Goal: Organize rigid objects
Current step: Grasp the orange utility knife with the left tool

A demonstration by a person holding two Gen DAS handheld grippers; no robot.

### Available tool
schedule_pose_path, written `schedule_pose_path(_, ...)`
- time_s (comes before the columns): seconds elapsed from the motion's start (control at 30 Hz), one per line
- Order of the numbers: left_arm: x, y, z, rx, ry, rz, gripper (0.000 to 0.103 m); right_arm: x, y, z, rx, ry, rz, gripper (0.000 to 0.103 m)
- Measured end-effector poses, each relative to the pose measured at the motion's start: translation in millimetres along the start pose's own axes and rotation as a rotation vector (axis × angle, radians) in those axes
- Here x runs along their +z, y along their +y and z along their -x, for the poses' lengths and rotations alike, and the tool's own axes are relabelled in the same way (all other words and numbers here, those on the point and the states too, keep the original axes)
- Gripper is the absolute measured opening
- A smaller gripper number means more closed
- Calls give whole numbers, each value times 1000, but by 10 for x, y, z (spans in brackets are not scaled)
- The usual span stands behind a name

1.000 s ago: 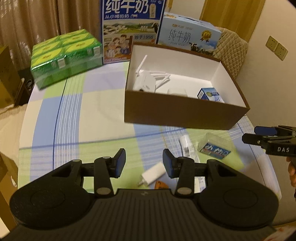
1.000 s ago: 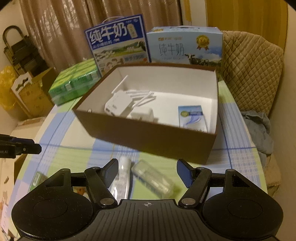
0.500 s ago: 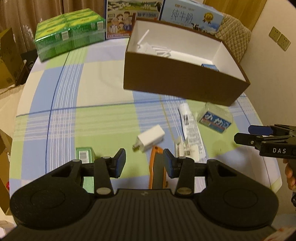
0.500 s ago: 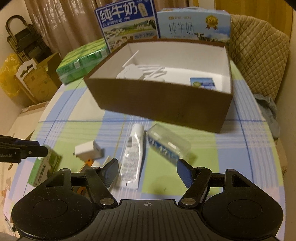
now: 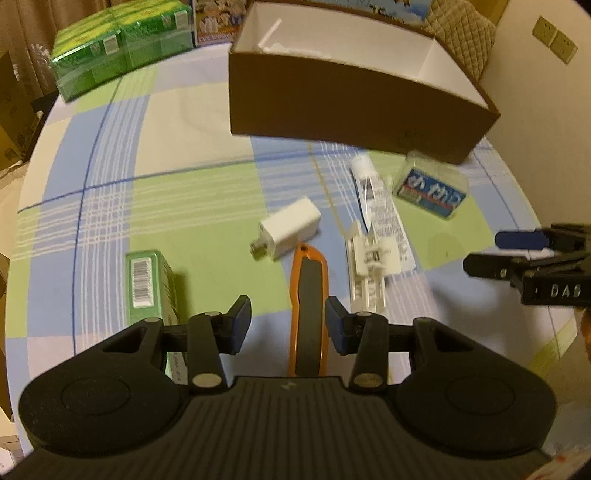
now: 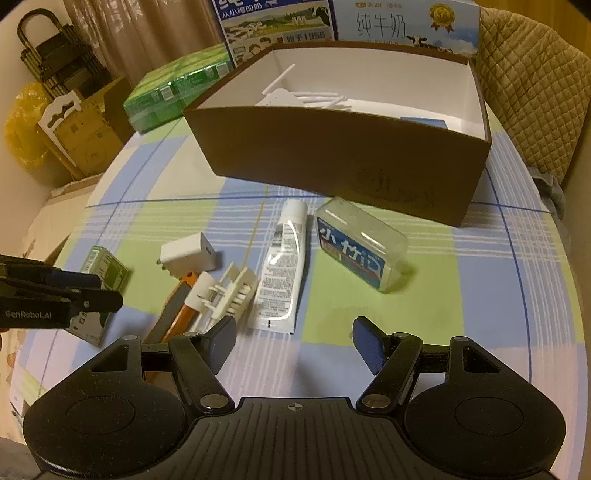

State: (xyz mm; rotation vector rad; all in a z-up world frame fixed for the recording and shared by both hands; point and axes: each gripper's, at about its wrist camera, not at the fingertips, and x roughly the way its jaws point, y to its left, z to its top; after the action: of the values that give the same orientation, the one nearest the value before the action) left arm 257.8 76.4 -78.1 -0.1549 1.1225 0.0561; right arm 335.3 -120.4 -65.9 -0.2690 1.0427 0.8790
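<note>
Loose items lie on the checked tablecloth in front of an open brown box (image 5: 351,110) (image 6: 351,155). My left gripper (image 5: 288,326) hangs open over an orange utility knife (image 5: 308,295), which lies below the jaws, nearer the right finger and ungripped. Around it are a white charger (image 5: 290,227), a white plastic clip (image 5: 371,258), a toothpaste tube (image 5: 380,214), a clear case with a blue label (image 5: 430,188) and a small green box (image 5: 147,284). My right gripper (image 6: 295,341) is open over bare cloth, short of the tube (image 6: 284,273) and the clear case (image 6: 358,247).
The brown box holds a white router (image 6: 291,96) and a small blue box (image 6: 424,122). Behind it stand two milk cartons (image 6: 277,22) and a green shrink-wrapped pack (image 5: 122,40). A quilted chair (image 6: 535,92) is at the right, cardboard boxes (image 6: 85,140) off the table's left edge.
Both grippers have tilted downward and sunk toward the table. The loose items in front of the box have come into view beneath them. Neither pair of jaws has changed its width.
</note>
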Motion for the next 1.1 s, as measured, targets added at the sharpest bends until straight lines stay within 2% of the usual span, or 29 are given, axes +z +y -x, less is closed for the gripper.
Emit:
schedule_pose_path(0.3,-214,-101,-273,-10,52,-38,40,-83,-79,-65,-19,31,-23,67)
schedule_pose_path(0.77,-258,-243,-617,9,81,-103,40,-167,-223,-85,-30,52,-75,67)
schedule_pose_path(0.93,-254,-309,-655,49,53,-149,41,-173,-260,-88,-34,57,-83,67)
schedule_pose_path(1.1,-278,-344,-660,58,24,-172,42,-180,-296,-111,-43,59,-84,67)
